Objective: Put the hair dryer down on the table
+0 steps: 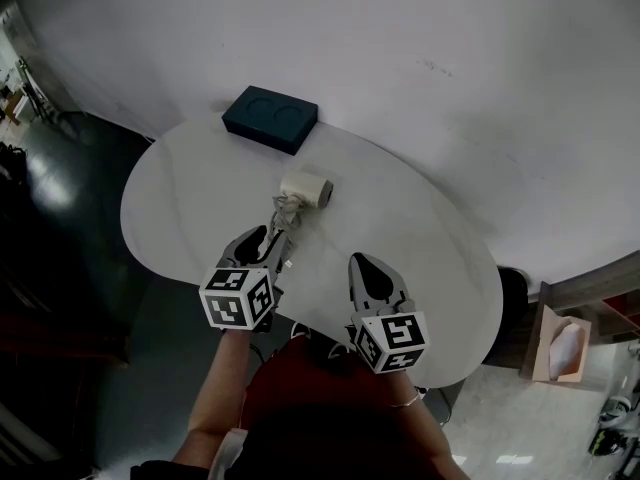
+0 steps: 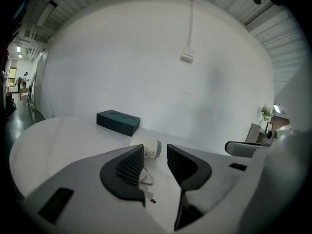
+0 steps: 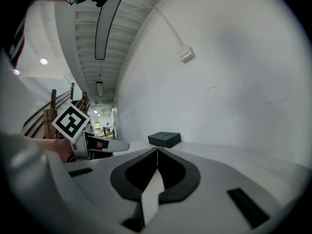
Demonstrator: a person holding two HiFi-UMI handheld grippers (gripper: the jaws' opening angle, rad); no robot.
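Lying on the table (image 1: 420, 258), the dryer (image 1: 306, 190) sits before the left gripper (image 1: 262, 241), jaws narrowly apart, empty; right gripper (image 1: 363, 261) closed, empty

Dark teal rectangular box with two round recesses (image 1: 269, 118) lies flat, close before the white wall (image 1: 450, 48). Small white junction box (image 2: 186, 56) sits high on that wall. Pale wooden crate (image 1: 560, 346) stands on the floor to my right.

White table (image 1: 420, 268) w/ hair dryer (image 1: 307, 189) & dark box (image 1: 270, 118).
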